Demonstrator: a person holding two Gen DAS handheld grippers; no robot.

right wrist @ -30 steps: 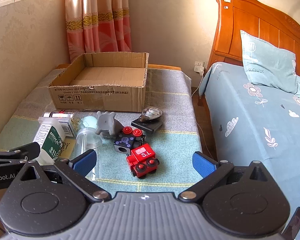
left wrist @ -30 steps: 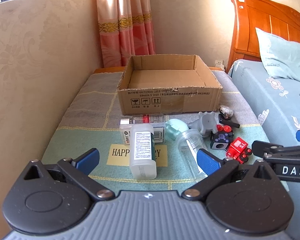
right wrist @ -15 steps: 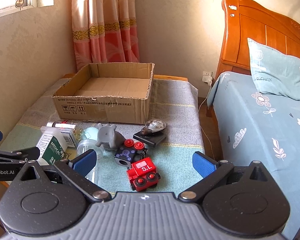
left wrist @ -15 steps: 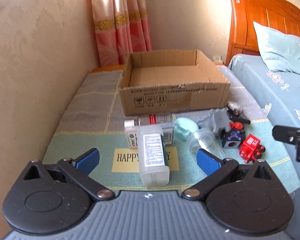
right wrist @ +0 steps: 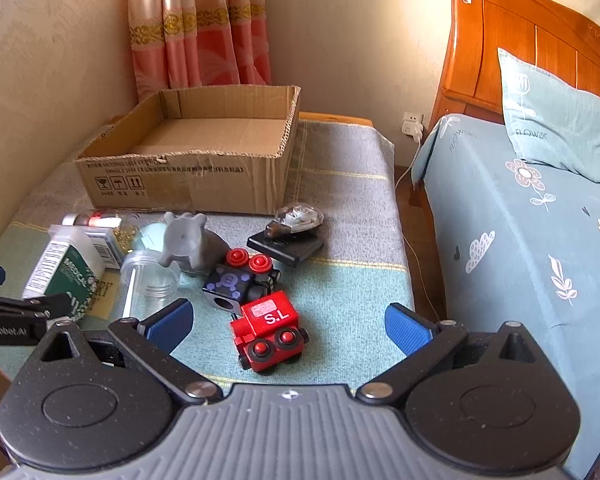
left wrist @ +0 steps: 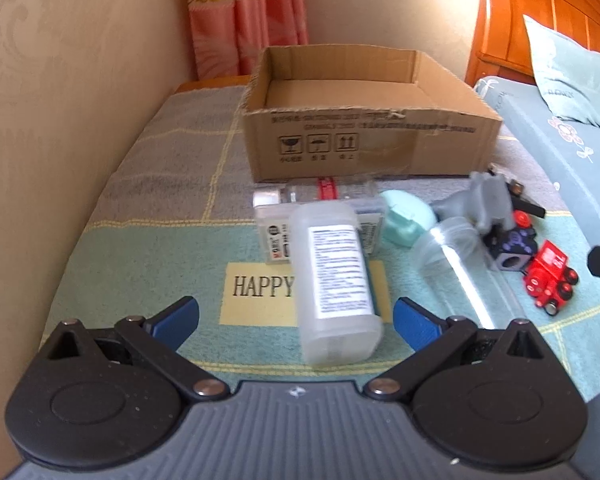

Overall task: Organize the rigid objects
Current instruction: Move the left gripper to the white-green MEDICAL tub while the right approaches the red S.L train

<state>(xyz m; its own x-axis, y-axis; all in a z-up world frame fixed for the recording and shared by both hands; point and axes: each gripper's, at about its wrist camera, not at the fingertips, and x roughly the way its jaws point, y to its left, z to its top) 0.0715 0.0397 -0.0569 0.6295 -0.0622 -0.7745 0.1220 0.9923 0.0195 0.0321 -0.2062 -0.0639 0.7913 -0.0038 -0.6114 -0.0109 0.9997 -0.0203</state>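
Observation:
An open empty cardboard box (left wrist: 364,136) stands at the back of the cloth-covered table; it also shows in the right wrist view (right wrist: 196,160). In front of it lie a white plastic bottle (left wrist: 336,280), a clear cup (left wrist: 456,256), a mint round case (left wrist: 406,218), a grey elephant figure (right wrist: 192,240), a black toy cube (right wrist: 240,280) and a red toy train (right wrist: 268,328). My left gripper (left wrist: 296,318) is open just before the white bottle's base. My right gripper (right wrist: 288,322) is open with the red train between its fingers, untouched.
A black flat box with a clear mouse-like object on it (right wrist: 292,236) lies behind the toys. A bed with a pillow (right wrist: 540,200) is to the right, a wall (left wrist: 60,100) to the left, a curtain (right wrist: 196,24) behind the box.
Both grippers have moved forward and lower toward the table objects. The white bottle and the red train now sit closer between the fingers. Nothing has been grasped.

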